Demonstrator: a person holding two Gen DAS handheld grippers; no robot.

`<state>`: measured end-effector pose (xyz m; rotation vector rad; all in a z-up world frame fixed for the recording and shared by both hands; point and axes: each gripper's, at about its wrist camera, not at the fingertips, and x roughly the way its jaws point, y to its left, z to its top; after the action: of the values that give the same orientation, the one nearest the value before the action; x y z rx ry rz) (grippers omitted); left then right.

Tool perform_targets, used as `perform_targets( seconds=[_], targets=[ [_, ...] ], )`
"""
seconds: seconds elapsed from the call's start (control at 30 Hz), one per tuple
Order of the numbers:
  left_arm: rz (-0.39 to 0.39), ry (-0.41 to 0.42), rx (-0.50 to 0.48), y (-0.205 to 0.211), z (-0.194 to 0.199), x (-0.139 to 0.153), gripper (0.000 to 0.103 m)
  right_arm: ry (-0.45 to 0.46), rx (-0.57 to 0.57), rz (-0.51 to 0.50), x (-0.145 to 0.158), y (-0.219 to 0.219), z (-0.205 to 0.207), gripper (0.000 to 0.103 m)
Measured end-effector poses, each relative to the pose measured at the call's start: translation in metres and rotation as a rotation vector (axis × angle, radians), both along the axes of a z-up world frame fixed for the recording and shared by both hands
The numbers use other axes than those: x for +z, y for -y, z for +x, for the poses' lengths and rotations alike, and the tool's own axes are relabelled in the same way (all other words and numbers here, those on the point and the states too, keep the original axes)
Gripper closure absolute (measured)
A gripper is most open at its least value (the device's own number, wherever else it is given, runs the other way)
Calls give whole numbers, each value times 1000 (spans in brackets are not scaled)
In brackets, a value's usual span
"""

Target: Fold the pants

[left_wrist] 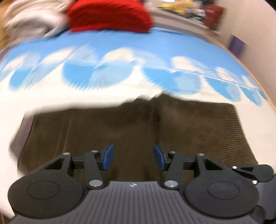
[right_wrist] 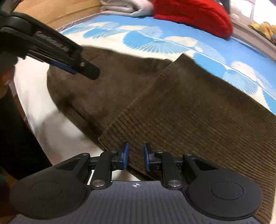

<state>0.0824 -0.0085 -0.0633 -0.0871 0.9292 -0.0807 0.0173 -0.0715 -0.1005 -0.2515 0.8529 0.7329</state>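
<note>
My bed sheet (right_wrist: 155,41), smooth white and blue with fan-shaped prints, lies under everything. The pants (right_wrist: 189,106), brown ribbed corduroy, lie spread across it with one layer folded over the other, its straight edge slanting across. Behind sit a red knit heap (right_wrist: 193,17) and folded grey cloth (right_wrist: 124,6). My left gripper (left_wrist: 133,157) hangs spread wide above the pants. My right gripper (right_wrist: 135,158) stands narrowly parted astride the folded edge.
</note>
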Motion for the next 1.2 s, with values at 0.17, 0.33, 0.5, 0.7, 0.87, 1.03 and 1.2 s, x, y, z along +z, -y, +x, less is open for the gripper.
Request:
perform_targets(
  seconds=[0.17,0.33,0.5,0.7,0.87,1.03,1.2],
  targets=[
    [-48,70,-153,17,48,-3,47,70,-199,59,23,49,3,68],
    [-212,-52,-69,14,97,-58,47,145,-546,-2,23,117,12,33],
    [-296,-152,-79,14,125,-92,47,-67,-825,47,-5,183,26,29],
    [-299,-90,-158,19,119,-80,88,-310,-916,206,-40,207,39,29],
    [-314,-31,-148,11,103,-57,88,-265,-866,169,-33,192,44,59],
    [-278,-80,-114,9,109,-77,86,-218,-859,174,-20,191,43,68],
    [-115,-71,-49,14,95,-64,54,-253,-885,168,-22,195,42,57]
  ],
)
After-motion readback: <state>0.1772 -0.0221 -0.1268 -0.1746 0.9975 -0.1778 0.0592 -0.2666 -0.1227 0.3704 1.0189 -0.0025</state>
